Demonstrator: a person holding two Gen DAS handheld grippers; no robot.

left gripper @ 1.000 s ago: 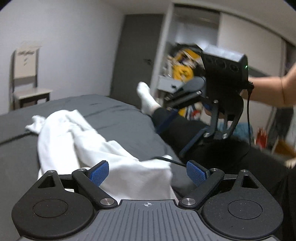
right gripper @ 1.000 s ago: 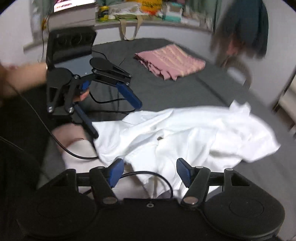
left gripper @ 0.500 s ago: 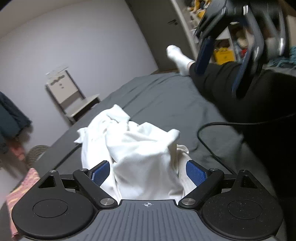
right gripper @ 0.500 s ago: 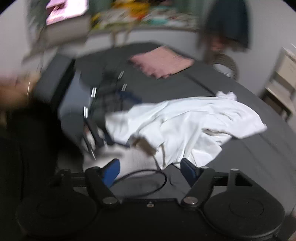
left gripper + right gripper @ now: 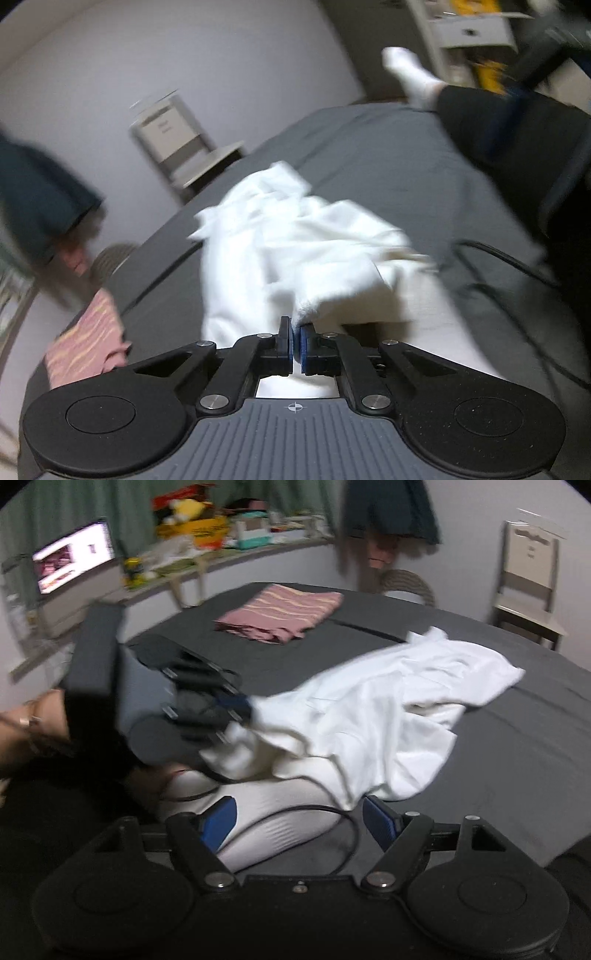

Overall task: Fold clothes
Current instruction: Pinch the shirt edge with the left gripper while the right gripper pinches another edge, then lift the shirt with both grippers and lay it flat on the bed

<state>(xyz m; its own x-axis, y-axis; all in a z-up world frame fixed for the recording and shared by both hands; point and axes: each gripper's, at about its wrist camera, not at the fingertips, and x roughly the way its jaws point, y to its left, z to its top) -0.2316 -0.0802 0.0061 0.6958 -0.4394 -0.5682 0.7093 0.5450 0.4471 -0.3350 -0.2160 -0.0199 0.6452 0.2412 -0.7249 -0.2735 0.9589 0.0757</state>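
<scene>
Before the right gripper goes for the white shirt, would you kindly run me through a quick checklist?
1. Left gripper shut on the white shirt: ok.
2. Right gripper jaws open, holding nothing: ok.
3. Free shirt edge in front of the right gripper: ok, the hem lies just ahead.
4. Black cable clear of the right jaws: not ok, it loops between them.
5. Folded pink garment out of the way: ok, apart on the bed.
6. Shirt lying flat: not ok, crumpled.

Pale wooden chair [image 5: 526,578] by the wall, lit screen [image 5: 72,555] opposite.
</scene>
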